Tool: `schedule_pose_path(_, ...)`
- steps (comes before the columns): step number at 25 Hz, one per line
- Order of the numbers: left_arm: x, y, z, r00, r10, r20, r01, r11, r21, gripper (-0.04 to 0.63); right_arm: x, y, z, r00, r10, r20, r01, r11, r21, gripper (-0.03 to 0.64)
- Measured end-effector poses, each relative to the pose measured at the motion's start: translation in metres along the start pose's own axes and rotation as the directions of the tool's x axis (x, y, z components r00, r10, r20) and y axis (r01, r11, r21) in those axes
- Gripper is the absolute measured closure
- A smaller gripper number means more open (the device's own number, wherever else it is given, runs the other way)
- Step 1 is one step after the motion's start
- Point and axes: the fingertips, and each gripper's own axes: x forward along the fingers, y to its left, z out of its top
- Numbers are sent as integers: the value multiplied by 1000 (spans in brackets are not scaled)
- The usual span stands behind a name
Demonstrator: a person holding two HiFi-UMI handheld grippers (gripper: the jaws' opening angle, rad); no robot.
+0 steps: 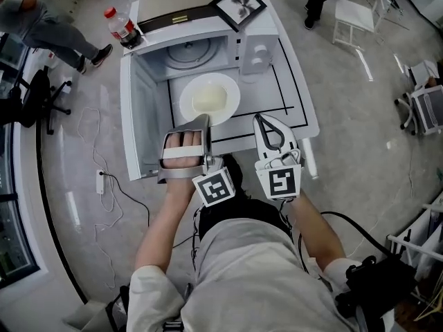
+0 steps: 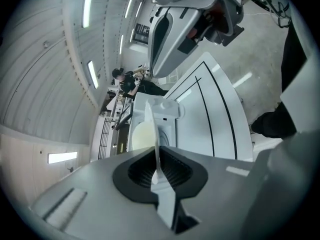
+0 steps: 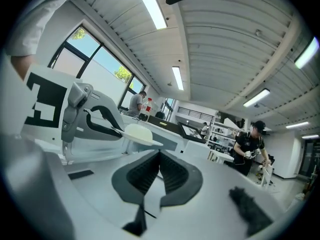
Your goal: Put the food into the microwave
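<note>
**A:** What has the left gripper (image 1: 203, 123) got?

**B:** Its jaws are pinched almost together on the near rim of a white plate (image 1: 234, 95). In the left gripper view that thin rim runs edge-on straight between the pads, which press on it from both sides.

**A:** And the right gripper (image 1: 261, 122)?

**B:** It is just beside the plate, on its right. The jaws are closed tip to tip and there is nothing between them. It is not touching the plate.

**A:** Where is the food?

**B:** The pale food (image 1: 208, 99) lies in the middle of the plate. The plate is held level right in front of the open microwave (image 1: 149, 81), over the white table (image 1: 297, 109). I can't tell whether it touches the tabletop.

**A:** Is the oven ready?

**B:** The door (image 1: 137, 123) is swung wide open to the left, and the glass turntable (image 1: 185, 52) shows bare inside.

**A:** Anything else around?

**B:** A framed picture (image 1: 239, 4) lies on top of the microwave. A red-capped bottle (image 1: 121, 25) stands by its far left corner.
</note>
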Motion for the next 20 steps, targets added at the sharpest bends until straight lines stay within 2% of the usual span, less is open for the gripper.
schedule_pose_path(10,59,-13,-21,991,-13,-132,12,1000,-9,563,45,13,-16,996,91,25,-91,996,10,606)
schedule_pose_path(20,114,-18,-31,978,-15,-208,7,999,-40,561,86,12,-35,990,136,32,-138,989,45,606)
